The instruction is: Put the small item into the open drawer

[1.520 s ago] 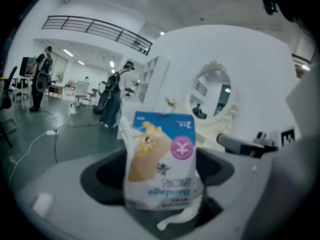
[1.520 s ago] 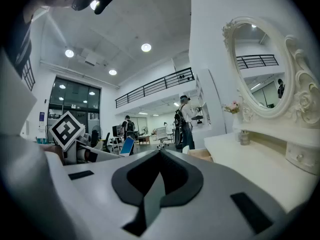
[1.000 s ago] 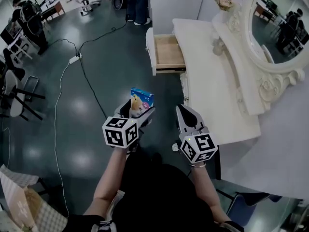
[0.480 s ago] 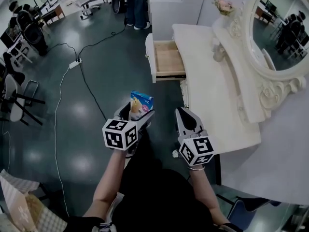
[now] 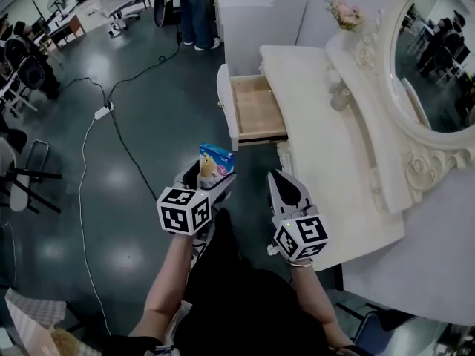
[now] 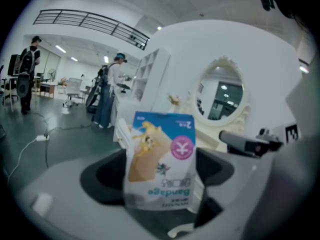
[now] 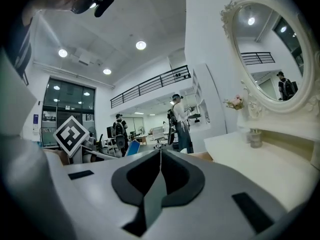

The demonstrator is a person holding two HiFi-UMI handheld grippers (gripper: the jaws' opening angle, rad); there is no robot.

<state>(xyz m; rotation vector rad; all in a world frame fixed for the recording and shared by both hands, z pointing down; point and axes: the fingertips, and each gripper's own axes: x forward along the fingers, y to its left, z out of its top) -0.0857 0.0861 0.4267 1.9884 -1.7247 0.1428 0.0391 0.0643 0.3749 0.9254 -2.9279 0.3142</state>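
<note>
My left gripper is shut on a small blue and white bandage packet, held upright over the dark floor just short of the dresser. In the left gripper view the packet fills the space between the jaws of the left gripper. Ahead stands the open wooden drawer, pulled out from the white dresser; its inside looks bare. My right gripper hangs beside the dresser's front edge, jaws closed on nothing. In its own view the right gripper has its jaws pressed together.
An oval mirror and a flower pot stand at the dresser's back, with a small glass jar on top. A white cable with a power strip runs over the floor at left. A person stands beyond the drawer.
Both grippers have come nearer to the dresser; the open drawer now lies closer ahead. The packet stays in the left gripper's hold and the right stays shut.
</note>
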